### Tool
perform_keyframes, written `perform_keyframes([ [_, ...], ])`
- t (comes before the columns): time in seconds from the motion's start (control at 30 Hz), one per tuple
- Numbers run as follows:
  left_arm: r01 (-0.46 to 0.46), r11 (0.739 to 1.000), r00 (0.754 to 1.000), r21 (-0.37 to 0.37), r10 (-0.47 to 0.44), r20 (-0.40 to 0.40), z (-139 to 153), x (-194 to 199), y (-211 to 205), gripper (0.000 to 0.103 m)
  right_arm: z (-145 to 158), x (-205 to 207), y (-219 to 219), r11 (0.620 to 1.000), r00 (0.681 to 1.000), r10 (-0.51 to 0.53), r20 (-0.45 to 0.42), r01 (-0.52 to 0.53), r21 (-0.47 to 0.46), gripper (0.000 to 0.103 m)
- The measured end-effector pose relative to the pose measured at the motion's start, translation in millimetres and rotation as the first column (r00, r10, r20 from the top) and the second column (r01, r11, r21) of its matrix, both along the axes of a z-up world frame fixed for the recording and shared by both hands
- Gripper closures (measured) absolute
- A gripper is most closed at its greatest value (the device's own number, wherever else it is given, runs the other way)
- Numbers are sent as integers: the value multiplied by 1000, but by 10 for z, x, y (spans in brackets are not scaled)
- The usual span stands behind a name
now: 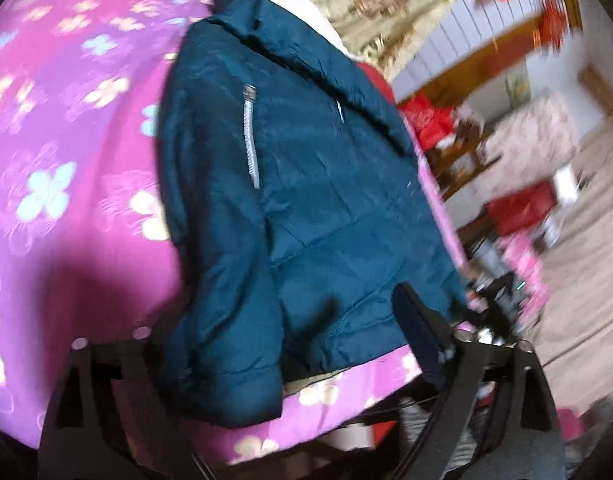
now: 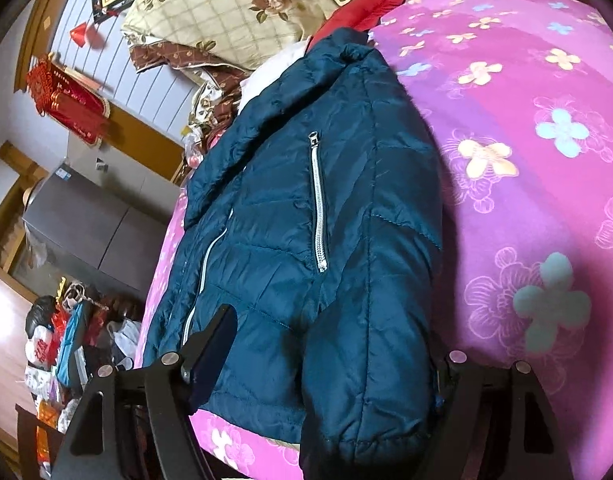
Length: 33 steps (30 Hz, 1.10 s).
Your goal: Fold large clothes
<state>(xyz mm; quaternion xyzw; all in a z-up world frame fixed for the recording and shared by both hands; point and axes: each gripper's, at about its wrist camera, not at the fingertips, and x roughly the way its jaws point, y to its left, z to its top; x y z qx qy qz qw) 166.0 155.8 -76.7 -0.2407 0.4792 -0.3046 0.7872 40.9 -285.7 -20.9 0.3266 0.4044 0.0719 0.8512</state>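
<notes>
Left wrist view: the dark teal quilted puffer jacket (image 1: 306,184) lies on the bed's pink and purple flower-print cover (image 1: 66,140), filling the middle of the picture, collar toward 12 o'clock, hem toward 6. One sleeve lies folded along its edge at 7 o'clock, its cuff hanging just over the bed's near edge. The left gripper (image 1: 282,340) stands with its fingers wide apart and nothing pinched; the sleeve and hem lie between them but the pads do not press on it. A silver pocket zip (image 1: 250,136) runs down the chest. This view is blurred.

Right wrist view: the jacket lies from 12 to 6 o'clock, and the sleeve drapes down at 5 o'clock. The right gripper (image 2: 330,344) straddles that lower sleeve and hem; its fingers are well apart, and I cannot tell whether they press on the cloth.

The jacket looks light, soft and puffy, with a slick shiny shell that will likely slide and spring back. A hold on stitched seams, the cuff or the hem should be surest, clear of the zips.

The bed gives a soft, yielding surface. At 11 o'clock lies a cream rose-print quilt (image 2: 234,4), at 9 a grey cabinet (image 2: 90,224), and red hangings (image 2: 70,92) on the wall.
</notes>
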Motion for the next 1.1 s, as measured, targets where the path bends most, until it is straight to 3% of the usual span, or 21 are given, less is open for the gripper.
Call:
perform_keyframes([
  [0.1,5,997,1000,83,-5,8,-44,40,-145,8,-2,7,18,1000,1000,-5,4,5,-5,26],
  [0.23,-32,997,999,73,33,-12,-87,64,-117,8,-4,-7,32,1000,1000,-19,9,19,-14,26],
  [0.3,-58,994,998,96,60,-21,-89,65,-101,18,-2,-1,35,1000,1000,-27,7,27,-15,26],
  [0.37,-77,985,996,151,81,-21,-76,56,-107,39,-1,1,43,999,1000,-31,5,31,-19,26],
  [0.53,-125,967,991,223,134,-23,-106,36,-60,65,27,1,137,996,1000,-25,7,25,-89,26],
  [0.7,-151,943,987,298,160,-5,-93,8,-123,71,58,29,335,971,1000,-3,-11,0,-240,29],
  [0.8,-158,909,987,385,158,34,-57,-23,-252,72,68,59,436,940,999,-5,-53,-14,-342,47],
  [0.83,-161,899,987,406,157,45,-40,-36,-282,77,59,64,432,938,998,-3,-64,-19,-347,59],
  [0.87,-165,894,986,416,159,50,-31,-37,-295,80,52,69,414,941,997,-4,-75,-21,-337,64],
  [1.1,-242,889,970,388,232,72,184,-57,-187,89,94,-5,263,969,998,-27,-62,11,-248,78],
])
